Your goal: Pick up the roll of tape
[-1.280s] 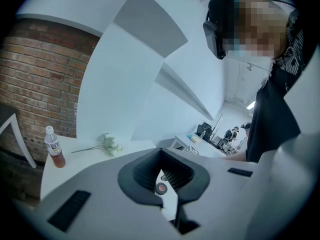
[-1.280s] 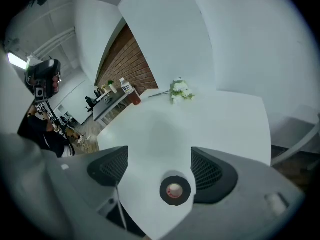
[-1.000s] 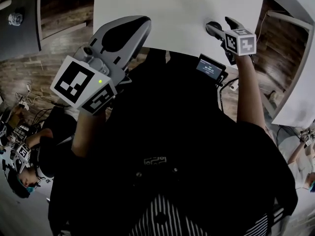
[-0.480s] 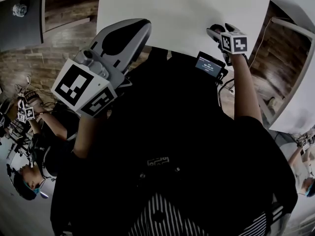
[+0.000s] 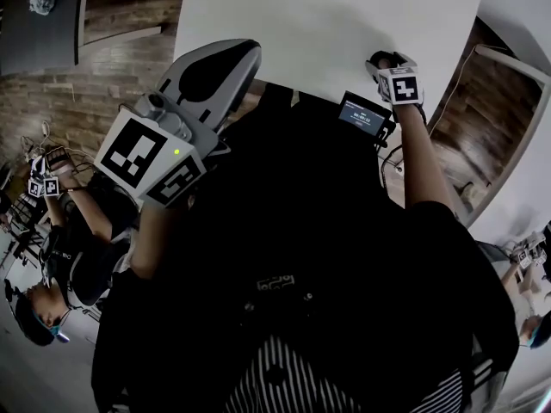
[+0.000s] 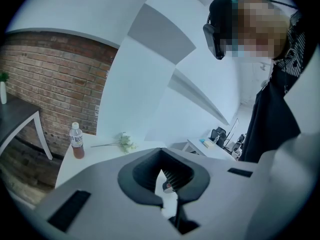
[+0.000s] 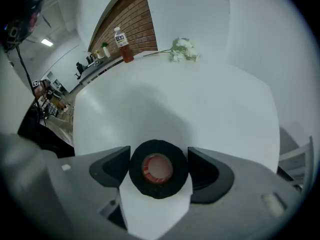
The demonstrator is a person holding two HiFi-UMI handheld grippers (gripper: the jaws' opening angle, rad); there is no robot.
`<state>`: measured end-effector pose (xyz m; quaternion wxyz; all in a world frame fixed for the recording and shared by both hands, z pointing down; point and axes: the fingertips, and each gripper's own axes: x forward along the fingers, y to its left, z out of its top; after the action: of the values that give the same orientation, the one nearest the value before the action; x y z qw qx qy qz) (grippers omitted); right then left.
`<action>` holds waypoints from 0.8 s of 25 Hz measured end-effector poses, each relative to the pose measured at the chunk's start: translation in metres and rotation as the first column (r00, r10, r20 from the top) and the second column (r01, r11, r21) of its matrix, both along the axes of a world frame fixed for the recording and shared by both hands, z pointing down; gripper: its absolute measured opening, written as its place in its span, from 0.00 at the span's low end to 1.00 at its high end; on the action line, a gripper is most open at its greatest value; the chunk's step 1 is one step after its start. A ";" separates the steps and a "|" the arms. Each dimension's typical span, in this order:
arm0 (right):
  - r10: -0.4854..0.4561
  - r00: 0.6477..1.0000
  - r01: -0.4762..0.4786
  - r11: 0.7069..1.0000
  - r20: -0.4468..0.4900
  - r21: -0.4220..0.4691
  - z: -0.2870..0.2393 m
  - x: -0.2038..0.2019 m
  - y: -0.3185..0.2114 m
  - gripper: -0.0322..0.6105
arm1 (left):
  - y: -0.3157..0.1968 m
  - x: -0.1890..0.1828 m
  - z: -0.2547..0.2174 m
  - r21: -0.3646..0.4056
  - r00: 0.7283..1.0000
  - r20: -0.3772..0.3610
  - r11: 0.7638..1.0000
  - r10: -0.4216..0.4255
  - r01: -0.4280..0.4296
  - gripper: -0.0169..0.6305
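Note:
The roll of black tape with a red core lies flat on the white table. My right gripper points steeply down over it and straddles it. Its jaws are closing, and a dark pad stands close beside the roll on each side. In the head view the right gripper is at the table's near right edge, and the roll is hidden under it. My left gripper hangs in the air off the table's near edge. Its jaws are shut on nothing.
A drink bottle and a sprig of white flowers sit at the table's far end. A small lit screen hangs at the person's chest. Other people stand at the left. Brick wall and more desks lie beyond.
The right gripper has dropped down onto the table over the roll, turning steeper. The left gripper has stayed nearly where it was.

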<state>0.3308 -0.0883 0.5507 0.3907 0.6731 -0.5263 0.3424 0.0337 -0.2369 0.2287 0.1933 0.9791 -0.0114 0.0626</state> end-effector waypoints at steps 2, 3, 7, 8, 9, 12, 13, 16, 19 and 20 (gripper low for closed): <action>0.000 1.000 0.000 1.000 -0.005 -0.011 0.000 0.002 0.001 0.59 | 0.000 -0.003 0.000 -0.001 1.000 -0.005 1.000 -0.009 0.009 0.04; -0.004 1.000 0.004 1.000 -0.003 -0.020 0.000 0.002 0.000 0.59 | 0.000 -0.004 -0.001 0.000 1.000 -0.010 1.000 -0.013 0.013 0.04; -0.014 1.000 0.015 0.999 0.006 -0.031 0.000 0.003 0.005 0.59 | 0.006 -0.008 -0.007 0.012 0.999 -0.026 1.000 -0.022 0.022 0.04; -0.014 1.000 0.014 1.000 0.004 -0.024 -0.001 0.003 0.006 0.59 | 0.007 -0.010 -0.009 0.016 0.999 -0.030 1.000 -0.025 0.025 0.04; -0.013 1.000 0.013 1.000 -0.001 -0.018 -0.003 0.004 0.006 0.59 | 0.007 -0.011 -0.011 0.019 0.999 -0.035 0.999 -0.029 0.030 0.04; -0.012 1.000 0.011 1.000 -0.008 -0.014 -0.004 0.005 0.005 0.58 | 0.007 -0.013 -0.016 0.029 0.998 -0.045 0.999 -0.035 0.036 0.04; -0.011 1.000 0.010 1.000 -0.009 -0.014 -0.003 0.005 0.005 0.58 | 0.007 -0.013 -0.017 0.036 0.998 -0.048 0.999 -0.032 0.033 0.04; -0.008 1.000 0.008 1.000 -0.013 -0.010 -0.003 0.004 0.001 0.58 | 0.006 -0.014 -0.024 0.064 0.998 -0.064 0.998 -0.010 0.014 0.04; 0.021 1.000 -0.021 1.000 -0.004 0.004 -0.004 0.000 -0.003 0.58 | 0.006 -0.017 -0.032 0.091 0.997 -0.080 0.996 0.022 -0.015 0.04; 0.039 0.999 -0.039 0.999 0.008 0.012 -0.004 -0.001 -0.005 0.58 | 0.006 -0.017 -0.033 0.093 0.996 -0.082 0.995 0.030 -0.023 0.04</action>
<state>0.3300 -0.0929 0.5467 0.3779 0.6843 -0.5165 0.3494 0.0169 -0.2307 0.1957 0.1474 0.9888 0.0067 0.0240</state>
